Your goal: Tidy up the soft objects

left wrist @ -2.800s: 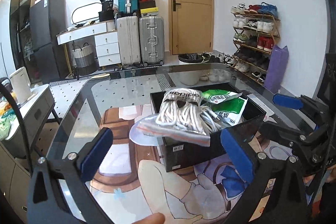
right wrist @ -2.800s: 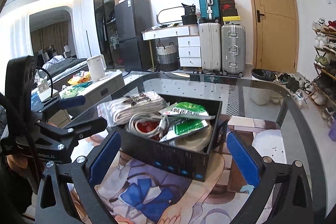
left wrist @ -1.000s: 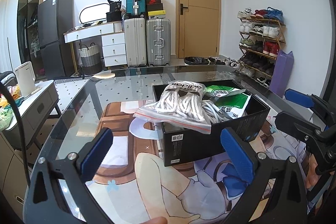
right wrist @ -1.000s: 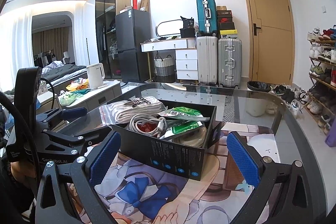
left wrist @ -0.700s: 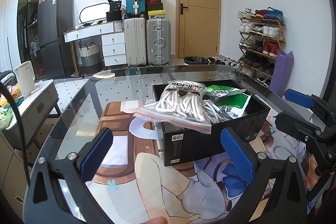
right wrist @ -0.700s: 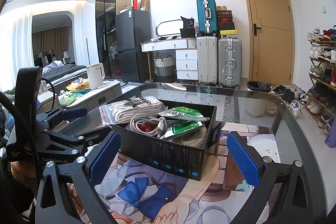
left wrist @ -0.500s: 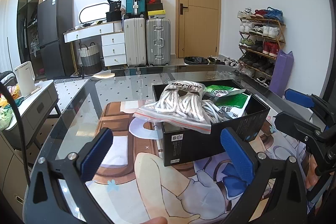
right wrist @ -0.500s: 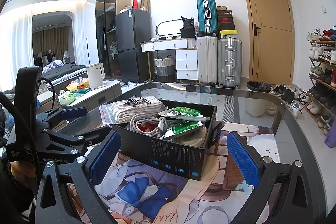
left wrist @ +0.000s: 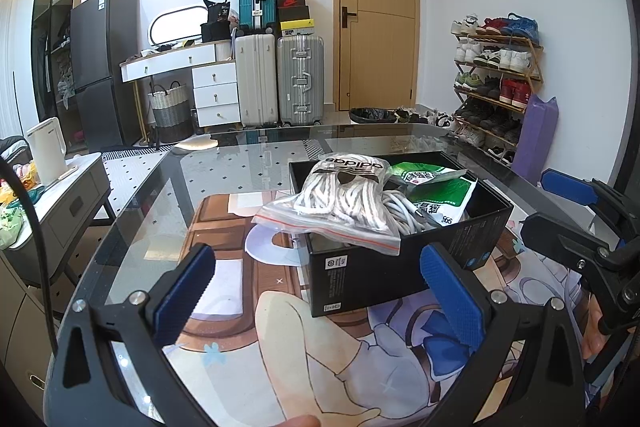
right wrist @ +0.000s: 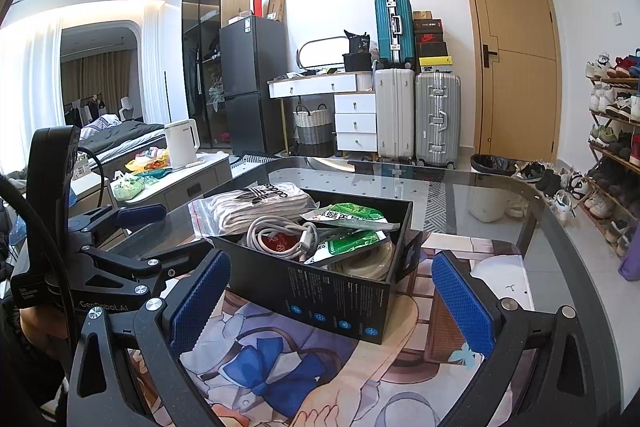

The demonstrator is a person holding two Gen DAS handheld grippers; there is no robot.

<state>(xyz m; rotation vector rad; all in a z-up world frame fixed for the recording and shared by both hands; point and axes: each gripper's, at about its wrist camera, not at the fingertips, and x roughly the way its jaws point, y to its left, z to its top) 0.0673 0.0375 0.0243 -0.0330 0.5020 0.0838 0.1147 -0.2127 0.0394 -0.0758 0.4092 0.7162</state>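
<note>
A black box [left wrist: 374, 273] [right wrist: 332, 303] stands on the printed mat on the glass table. A clear zip bag of white socks [left wrist: 340, 203] [right wrist: 256, 205] lies over its left rim, partly hanging out. Inside are a coiled white cable [right wrist: 280, 233], green packets [left wrist: 440, 193] [right wrist: 348, 215] and a pale coil [right wrist: 362, 261]. My left gripper [left wrist: 318, 293] is open and empty, held back from the box's near side. My right gripper [right wrist: 330, 297] is open and empty, in front of the box's other side. Each gripper shows at the edge of the other's view.
The printed mat [left wrist: 320, 355] covers the near part of the glass table [left wrist: 240, 167]. A low cabinet with a white kettle [right wrist: 182, 143] stands to the left. Suitcases [left wrist: 276, 79], a door and a shoe rack [left wrist: 496, 83] stand beyond the table.
Both grippers have drawn back and risen a little since 2.8 s ago, leaving the sock bag resting on the box. Nothing has moved over the last second.
</note>
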